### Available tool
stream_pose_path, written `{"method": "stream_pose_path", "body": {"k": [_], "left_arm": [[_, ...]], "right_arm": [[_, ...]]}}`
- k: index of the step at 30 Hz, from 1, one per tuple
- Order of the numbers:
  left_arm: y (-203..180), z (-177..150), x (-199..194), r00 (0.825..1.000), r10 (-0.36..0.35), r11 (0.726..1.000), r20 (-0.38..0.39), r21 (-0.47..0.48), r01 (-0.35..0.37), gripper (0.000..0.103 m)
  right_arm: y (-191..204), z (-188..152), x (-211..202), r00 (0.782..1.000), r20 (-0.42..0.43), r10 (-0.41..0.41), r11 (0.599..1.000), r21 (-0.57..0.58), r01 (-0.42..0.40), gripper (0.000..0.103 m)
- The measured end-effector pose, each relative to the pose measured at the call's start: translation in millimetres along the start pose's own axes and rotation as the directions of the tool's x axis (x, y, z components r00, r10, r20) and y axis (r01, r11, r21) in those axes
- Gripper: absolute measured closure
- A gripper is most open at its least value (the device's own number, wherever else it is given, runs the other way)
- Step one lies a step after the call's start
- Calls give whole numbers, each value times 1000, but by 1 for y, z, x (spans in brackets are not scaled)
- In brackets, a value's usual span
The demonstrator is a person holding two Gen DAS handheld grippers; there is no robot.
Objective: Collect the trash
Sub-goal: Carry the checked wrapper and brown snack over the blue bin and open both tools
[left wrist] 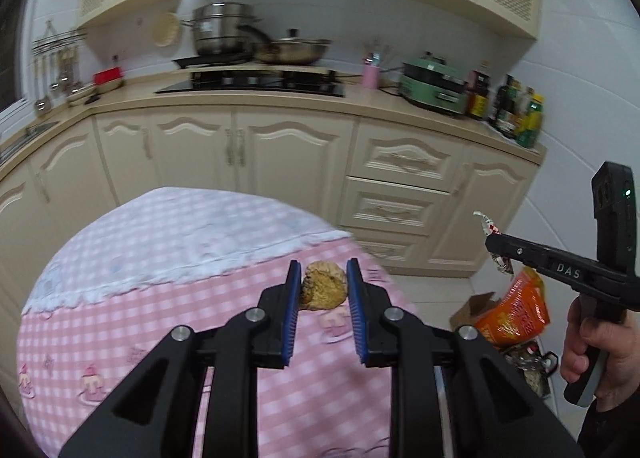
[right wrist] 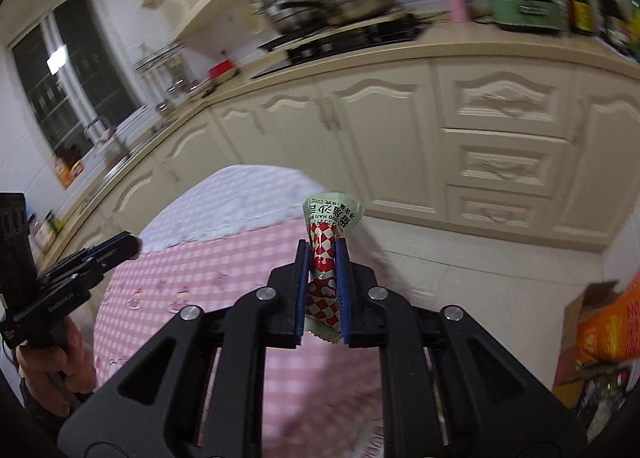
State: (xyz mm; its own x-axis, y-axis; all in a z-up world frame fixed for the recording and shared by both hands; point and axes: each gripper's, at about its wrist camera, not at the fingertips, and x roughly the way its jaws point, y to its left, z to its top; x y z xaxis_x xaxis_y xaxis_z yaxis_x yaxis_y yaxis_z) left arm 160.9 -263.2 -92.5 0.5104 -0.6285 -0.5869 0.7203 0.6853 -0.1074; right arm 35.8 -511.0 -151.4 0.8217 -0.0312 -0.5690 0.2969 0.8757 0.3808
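My left gripper (left wrist: 323, 272) holds a brown crumpled lump of trash (left wrist: 324, 285) between its blue pads above the pink checked tablecloth (left wrist: 160, 318). My right gripper (right wrist: 323, 254) is shut on a red-and-white checked snack wrapper (right wrist: 326, 242), held over the table's right edge. In the left wrist view the right gripper (left wrist: 494, 242) shows at the right with the wrapper (left wrist: 489, 226) sticking out, above a cardboard trash box (left wrist: 476, 308) on the floor. In the right wrist view the left gripper (right wrist: 128, 244) shows at the left.
The trash box holds an orange bag (left wrist: 516, 310) and dark wrappers; it also shows in the right wrist view (right wrist: 592, 322). Cream cabinets (left wrist: 280, 150) and a counter with stove, pots (left wrist: 218, 30), green cooker (left wrist: 434, 84) and bottles stand behind the table.
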Motion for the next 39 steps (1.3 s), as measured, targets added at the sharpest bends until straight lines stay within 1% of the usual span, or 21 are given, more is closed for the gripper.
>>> {"method": "stream_pose_path", "body": {"k": [3, 5, 7, 8, 11, 12, 14, 18, 20, 21, 22, 23, 24, 25, 26, 27, 29, 30, 32, 35, 39], "left_arm": [[-40, 1, 19, 998, -62, 996, -32, 63, 64, 81], [-70, -4, 38, 992, -101, 988, -74, 108, 109, 81], [-105, -15, 65, 976, -158, 974, -149, 140, 179, 81], [-115, -20, 75, 968, -177, 969, -176, 143, 203, 81], [-156, -41, 115, 933, -225, 948, -282, 158, 276, 81], [-171, -50, 132, 917, -231, 941, -327, 164, 295, 81], [-188, -64, 157, 888, -244, 932, -390, 158, 325, 81], [-215, -93, 208, 826, -240, 924, -510, 140, 355, 80], [-223, -103, 228, 799, -232, 921, -555, 140, 365, 79], [-227, -108, 239, 776, -238, 916, -584, 130, 379, 64], [-226, -111, 245, 768, -242, 916, -593, 121, 382, 38], [-226, -112, 249, 775, -235, 921, -587, 120, 371, 27], [-226, -111, 249, 797, -224, 928, -560, 128, 351, 18], [-225, -109, 249, 812, -216, 932, -543, 134, 337, 16], [-223, -107, 248, 817, -209, 936, -537, 134, 327, 14], [-220, -106, 248, 821, -196, 942, -536, 131, 310, 11], [-219, -102, 248, 829, -184, 946, -529, 134, 295, 10], [-217, -99, 244, 837, -176, 949, -517, 137, 284, 10], [-212, -92, 236, 852, -168, 953, -496, 139, 269, 10], [-204, -79, 209, 887, -165, 958, -432, 145, 249, 10], [-196, -60, 169, 927, -155, 963, -343, 157, 219, 10]], "right_arm": [[-53, -13, -14, 998, 1, -63, 992, 106, 63, 90], [-88, -27, -18, 994, -20, -105, 978, 179, 107, 90], [-121, -42, -20, 988, -52, -144, 960, 235, 152, 90], [-135, -51, -17, 985, -74, -154, 950, 262, 168, 90], [-176, -80, -6, 978, -140, -158, 916, 348, 197, 90], [-185, -87, -1, 975, -158, -156, 909, 364, 205, 90], [-205, -103, 13, 970, -197, -142, 888, 409, 213, 90], [-229, -128, 38, 963, -249, -105, 855, 471, 216, 89], [-240, -137, 50, 956, -278, -92, 843, 490, 223, 87], [-245, -140, 55, 954, -289, -84, 837, 499, 225, 87], [-251, -143, 61, 951, -300, -77, 827, 514, 229, 85], [-254, -146, 62, 948, -306, -81, 818, 523, 239, 82], [-257, -147, 63, 948, -307, -85, 811, 532, 245, 63], [-260, -149, 62, 950, -299, -92, 802, 543, 249, 26], [-261, -149, 60, 951, -291, -101, 799, 546, 252, 16], [-262, -149, 58, 952, -286, -109, 798, 546, 256, 13], [-264, -147, 55, 949, -292, -121, 794, 546, 269, 10], [-264, -146, 53, 948, -290, -130, 792, 545, 275, 7], [-262, -143, 46, 947, -281, -154, 792, 538, 288, 6], [-255, -137, 34, 951, -260, -170, 797, 531, 288, 6], [-233, -122, 21, 957, -226, -184, 824, 495, 276, 6]]}}
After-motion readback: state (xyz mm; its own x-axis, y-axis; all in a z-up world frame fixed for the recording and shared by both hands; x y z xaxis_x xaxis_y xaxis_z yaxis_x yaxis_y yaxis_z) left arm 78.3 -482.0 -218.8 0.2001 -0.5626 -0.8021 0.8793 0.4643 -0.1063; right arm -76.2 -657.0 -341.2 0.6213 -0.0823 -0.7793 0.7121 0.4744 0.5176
